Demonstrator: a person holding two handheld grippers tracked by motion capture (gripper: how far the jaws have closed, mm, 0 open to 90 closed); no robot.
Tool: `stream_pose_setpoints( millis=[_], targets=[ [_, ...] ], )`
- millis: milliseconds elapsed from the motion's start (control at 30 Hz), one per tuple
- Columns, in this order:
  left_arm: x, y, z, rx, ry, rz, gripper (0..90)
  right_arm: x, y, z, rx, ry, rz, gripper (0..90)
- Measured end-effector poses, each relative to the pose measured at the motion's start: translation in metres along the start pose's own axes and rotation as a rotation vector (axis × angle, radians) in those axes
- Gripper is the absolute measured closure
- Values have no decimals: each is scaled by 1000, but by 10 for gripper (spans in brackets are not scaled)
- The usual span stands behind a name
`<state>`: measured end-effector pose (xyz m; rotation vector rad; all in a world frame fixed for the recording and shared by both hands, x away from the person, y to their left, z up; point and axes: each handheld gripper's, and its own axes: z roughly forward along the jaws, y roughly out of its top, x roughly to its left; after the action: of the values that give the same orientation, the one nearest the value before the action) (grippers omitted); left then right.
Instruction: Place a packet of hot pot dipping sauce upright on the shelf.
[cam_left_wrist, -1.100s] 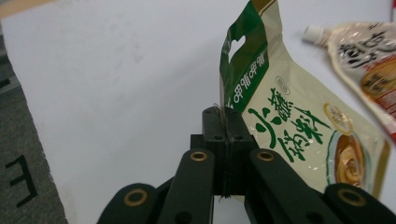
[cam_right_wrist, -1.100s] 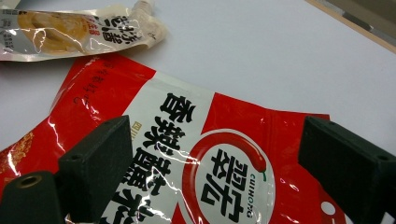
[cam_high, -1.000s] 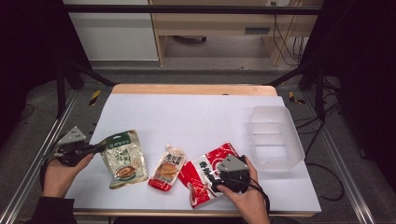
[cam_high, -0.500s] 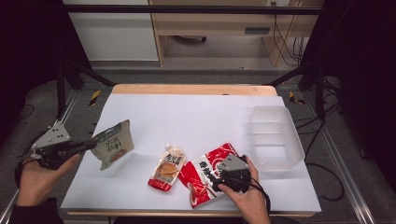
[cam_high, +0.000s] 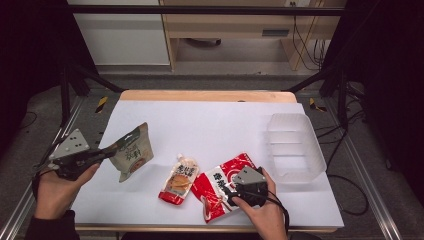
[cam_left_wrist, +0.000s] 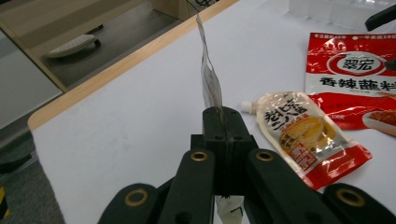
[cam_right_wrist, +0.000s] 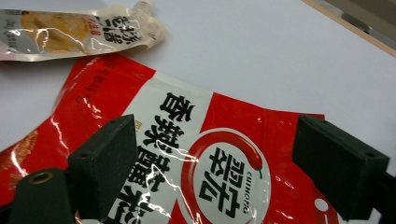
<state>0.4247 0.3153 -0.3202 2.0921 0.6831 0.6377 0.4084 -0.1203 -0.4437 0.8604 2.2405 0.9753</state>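
green pouch lifted off the counter

left gripper (cam_high: 107, 151): jaws clamped on the edge of the green pouch (cam_high: 132, 152); the pouch, flat on the counter (cam_high: 215, 125) a second ago, now hangs clear above its left side. right gripper (cam_high: 231, 192): unmoved, jaws spread wide over the red bag (cam_high: 217, 185), not pinching it. spout pouch (cam_high: 179, 178): flat between the two, unchanged. tub (cam_high: 295, 147): at the right edge, unchanged.
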Motion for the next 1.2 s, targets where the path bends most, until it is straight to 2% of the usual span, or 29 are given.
stream_pose_setpoints(
  millis=[100,167,233,267,300,333,400,467,600,700,900,967,1067,1200],
  targets=[
    [-6,7,4,5,-17,17,900,2,5,-2,5,25,-19,137],
    [-10,16,12,11,-56,30,900,3,17,-2,15,64,-41,129],
    [-11,19,14,8,-67,33,900,2,25,-2,45,72,-78,122],
    [-13,25,19,4,-87,46,900,0,29,-2,60,84,-90,119],
    [-13,25,19,4,-87,46,900,0,29,-2,60,84,-90,119],
    [-14,31,25,-6,-107,45,900,-4,38,-2,86,109,-108,116],
    [-15,38,30,-9,-121,51,900,-8,45,-3,112,126,-130,116],
    [-17,44,35,-8,-130,72,900,-11,54,-5,126,131,-169,199],
    [-21,53,46,-12,-147,100,900,-18,71,-9,134,141,-234,209],
    [-25,58,51,-15,-151,117,900,-21,83,-8,163,146,-273,187],
    [-30,56,53,-18,-167,120,900,-23,109,-9,161,158,-315,140],
    [-36,57,52,-22,-181,130,900,-22,115,-8,156,181,-320,141],
    [-42,59,52,-19,-188,146,900,-20,124,-9,162,188,-338,160],
    [-46,60,55,-14,-208,158,900,-19,138,-9,173,206,-387,206]
  ],
)
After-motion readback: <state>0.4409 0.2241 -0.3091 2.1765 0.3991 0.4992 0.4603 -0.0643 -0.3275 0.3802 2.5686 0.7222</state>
